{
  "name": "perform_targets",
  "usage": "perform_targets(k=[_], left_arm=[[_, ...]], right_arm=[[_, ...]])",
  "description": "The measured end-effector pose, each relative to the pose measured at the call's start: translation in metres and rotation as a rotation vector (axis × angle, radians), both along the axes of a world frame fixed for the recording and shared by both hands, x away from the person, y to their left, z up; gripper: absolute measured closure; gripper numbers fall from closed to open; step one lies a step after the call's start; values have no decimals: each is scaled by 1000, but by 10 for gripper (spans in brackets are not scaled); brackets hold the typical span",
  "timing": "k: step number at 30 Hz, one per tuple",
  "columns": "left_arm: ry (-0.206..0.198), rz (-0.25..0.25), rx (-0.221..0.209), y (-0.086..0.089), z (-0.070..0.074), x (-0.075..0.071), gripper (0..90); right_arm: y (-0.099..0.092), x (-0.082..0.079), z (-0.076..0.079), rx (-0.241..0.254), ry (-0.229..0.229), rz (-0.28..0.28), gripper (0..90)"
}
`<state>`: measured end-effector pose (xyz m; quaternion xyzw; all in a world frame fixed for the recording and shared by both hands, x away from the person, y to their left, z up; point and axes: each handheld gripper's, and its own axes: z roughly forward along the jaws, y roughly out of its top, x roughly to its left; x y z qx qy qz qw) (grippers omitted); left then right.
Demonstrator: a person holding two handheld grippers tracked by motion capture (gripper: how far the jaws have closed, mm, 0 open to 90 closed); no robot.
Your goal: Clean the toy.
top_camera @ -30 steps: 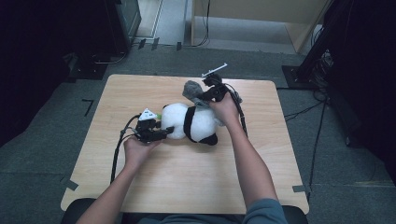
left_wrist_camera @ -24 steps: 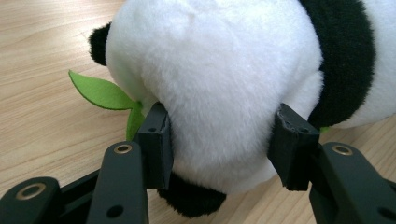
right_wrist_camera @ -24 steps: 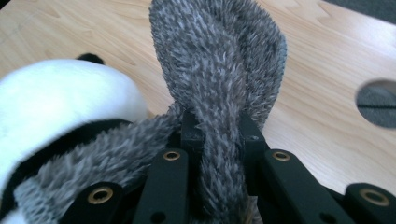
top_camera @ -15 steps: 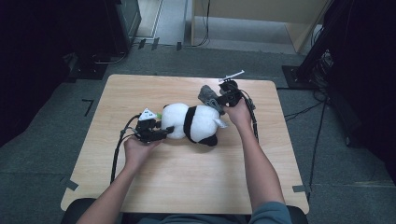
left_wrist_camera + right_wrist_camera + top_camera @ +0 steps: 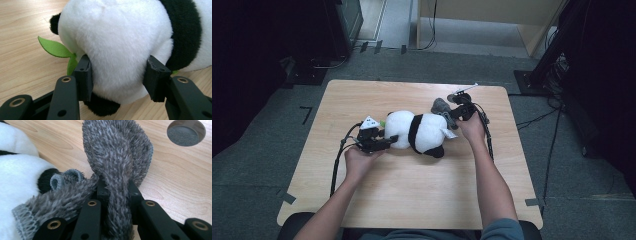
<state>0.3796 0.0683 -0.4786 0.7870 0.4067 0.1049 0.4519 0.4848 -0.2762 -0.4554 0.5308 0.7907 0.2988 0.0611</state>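
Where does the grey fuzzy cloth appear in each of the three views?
High view: the grey fuzzy cloth lies right of centre, between the panda toy and the right gripper.
Left gripper view: the cloth is not in it; the panda toy sits between the jaws.
Right gripper view: the cloth rises at centre, pinched by the right gripper.
Shared landmark: the panda toy, at the left edge of the right gripper view.

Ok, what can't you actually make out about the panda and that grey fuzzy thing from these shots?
- Panda face: turned away from the left gripper view, too small in the high view.
- Grey fuzzy cloth: what garment it is; its lower part is pinched in the right gripper and cut off by the bottom edge.
- Panda's underside: against the table.
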Motion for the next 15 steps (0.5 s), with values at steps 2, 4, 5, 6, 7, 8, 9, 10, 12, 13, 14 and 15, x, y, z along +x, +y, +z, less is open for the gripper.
perform_targets(k=[2,4,5,6,7,8,9,10,12,13,14,15], left_arm=[[1,-1,3,0,0,0,483],[4,-2,4,1,0,0,484],[6,-3,4,1,0,0,485],[7,-3,3,1,0,0,485],[9,-2,3,1,0,0,485],[11,-1,1,0,0,0,485],[13,-1,0,0,0,-1,484],[15,0,-2,0,0,-1,485],[14,2,-1,-1,1,-1,485],[15,3,-3,-1,1,-2,485],[16,4,-5,-1,1,-2,485],[17,4,-5,-1,1,-2,485]], right_arm=[[-1,0,0,18,-4,-12,792],[-2,-2,6,29,-25,-20,793],[-2,-3,10,28,-43,-17,794],[-2,-5,15,23,-61,-12,793],[-1,-6,21,16,-77,-9,793],[-1,-8,27,18,-99,-7,794],[-2,-10,32,23,-116,-6,794],[-2,-12,38,22,-129,-2,794],[-1,-16,48,30,-155,2,794],[-1,-19,52,41,-169,3,794],[0,-20,57,52,-175,6,794],[3,-21,60,51,-174,14,794]])
